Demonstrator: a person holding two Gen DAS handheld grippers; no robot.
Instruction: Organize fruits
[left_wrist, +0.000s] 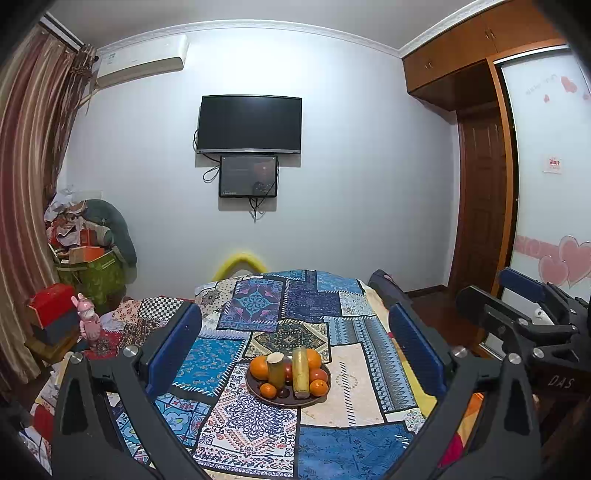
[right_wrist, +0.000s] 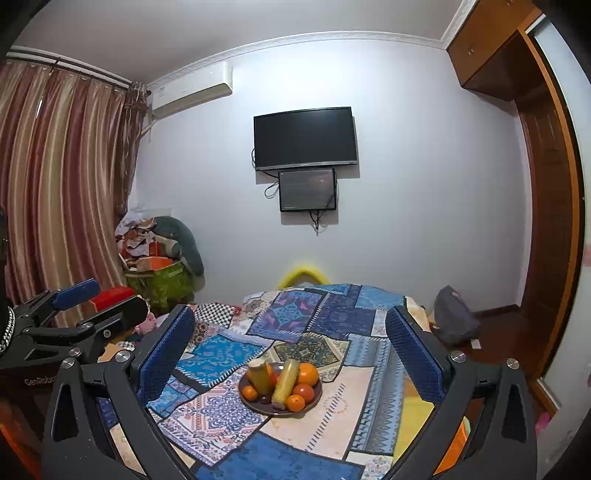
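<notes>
A dark round plate (left_wrist: 258, 395) (right_wrist: 255, 404) sits on the patchwork cloth in the middle of the table. It holds several oranges (left_wrist: 258, 366) (right_wrist: 307, 373), a red fruit (left_wrist: 318, 375) (right_wrist: 303, 391), and two yellow-green cut stalks (left_wrist: 301, 371) (right_wrist: 286, 380) lying among them. My left gripper (left_wrist: 295, 347) is open and empty, held back from the plate. My right gripper (right_wrist: 290, 345) is open and empty too, also short of the plate. Each gripper shows at the edge of the other's view: the right one (left_wrist: 517, 295), the left one (right_wrist: 85, 299).
The patchwork cloth (left_wrist: 258, 435) (right_wrist: 295, 435) covers the table. Boxes and a pink toy (left_wrist: 88, 321) stand at the left, with a heap of bags by the curtain (right_wrist: 162, 266). A dark bag (right_wrist: 454, 317) lies on the floor at the right, near the wooden wardrobe.
</notes>
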